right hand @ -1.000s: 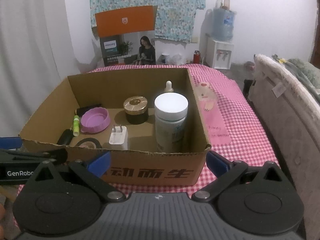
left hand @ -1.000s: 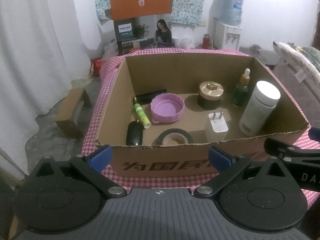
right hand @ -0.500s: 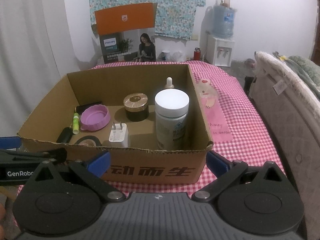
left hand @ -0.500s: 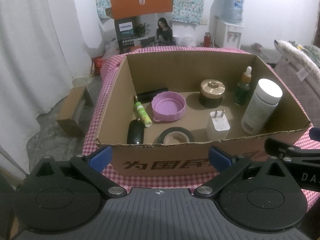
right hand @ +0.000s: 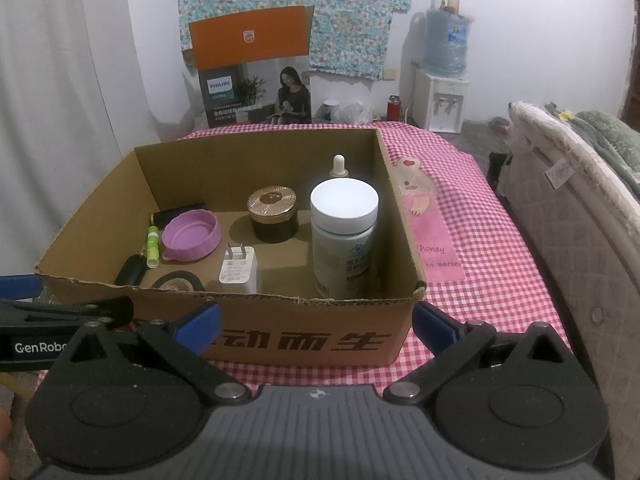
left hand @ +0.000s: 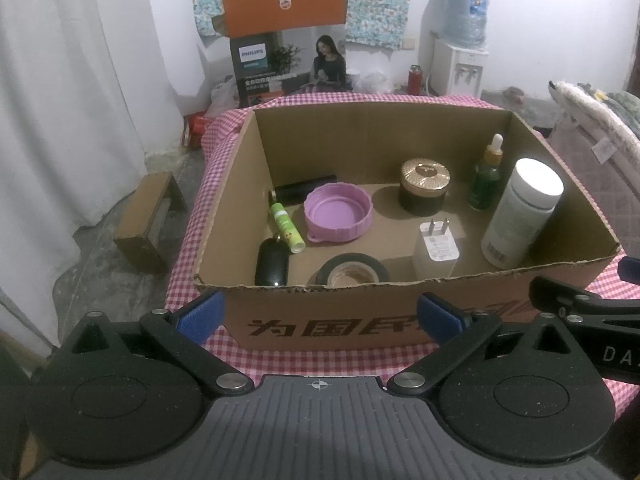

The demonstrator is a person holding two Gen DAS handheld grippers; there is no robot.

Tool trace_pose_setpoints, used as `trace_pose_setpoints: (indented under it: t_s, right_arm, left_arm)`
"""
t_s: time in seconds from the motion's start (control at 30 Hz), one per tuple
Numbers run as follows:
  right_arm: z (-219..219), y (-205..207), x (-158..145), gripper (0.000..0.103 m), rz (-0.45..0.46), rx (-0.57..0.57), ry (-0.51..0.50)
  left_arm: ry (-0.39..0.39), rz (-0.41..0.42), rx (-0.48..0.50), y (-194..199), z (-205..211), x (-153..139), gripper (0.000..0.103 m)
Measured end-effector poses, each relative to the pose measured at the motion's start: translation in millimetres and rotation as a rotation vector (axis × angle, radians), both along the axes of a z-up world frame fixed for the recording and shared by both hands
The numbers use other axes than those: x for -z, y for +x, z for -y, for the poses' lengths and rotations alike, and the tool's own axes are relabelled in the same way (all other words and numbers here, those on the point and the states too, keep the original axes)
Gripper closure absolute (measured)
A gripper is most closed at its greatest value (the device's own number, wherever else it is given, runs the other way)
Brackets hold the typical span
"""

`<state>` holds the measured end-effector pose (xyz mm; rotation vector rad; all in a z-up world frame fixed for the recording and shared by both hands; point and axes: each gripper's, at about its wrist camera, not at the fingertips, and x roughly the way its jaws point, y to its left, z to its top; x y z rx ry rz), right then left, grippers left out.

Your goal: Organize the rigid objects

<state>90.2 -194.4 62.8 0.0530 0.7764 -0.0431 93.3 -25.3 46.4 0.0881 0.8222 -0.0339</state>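
Note:
A cardboard box (left hand: pixel 344 320) (right hand: pixel 304 340) sits on a pink checked tablecloth. Inside are a white bottle (left hand: pixel 522 212) (right hand: pixel 344 236), a green dropper bottle (left hand: pixel 486 178), a gold-lidded jar (left hand: pixel 425 186) (right hand: pixel 273 218), a purple lid (left hand: pixel 338 212) (right hand: pixel 191 234), a white charger (left hand: pixel 436 248) (right hand: pixel 238 270), a tape roll (left hand: pixel 352 274), a green tube (left hand: pixel 286 227), a black fob (left hand: pixel 272 262) and a black tube (left hand: pixel 306 193). My left gripper (left hand: pixel 318 316) and right gripper (right hand: pixel 314 320) are open and empty before the box's near wall.
A pink bookmark-like card (right hand: pixel 430 228) lies on the cloth right of the box. A Philips carton (left hand: pixel 286 36) stands behind the table. A quilted sofa (right hand: pixel 580 240) is at the right, a small wooden stool (left hand: pixel 150 220) on the floor at the left.
Both grippers have drawn back slightly and risen a little; the box looks marginally lower in view. Nothing in the box has moved.

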Motion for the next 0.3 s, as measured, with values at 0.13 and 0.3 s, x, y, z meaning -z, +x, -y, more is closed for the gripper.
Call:
trace_pose_setpoints:
  t_s: [0.13,0.3]
  right_arm:
    - [-0.2,-0.6,-1.2,0.000,0.002,0.000,0.000]
    - [-0.4,-1.7,-2.0,0.000,0.003,0.000,-0.001]
  left_arm:
    - [-0.001,0.002,-0.002,-1.1,1.5,-0.7,0.000]
    - [-0.001,0.003,-0.003,-2.0,2.5,-1.3,0.000]
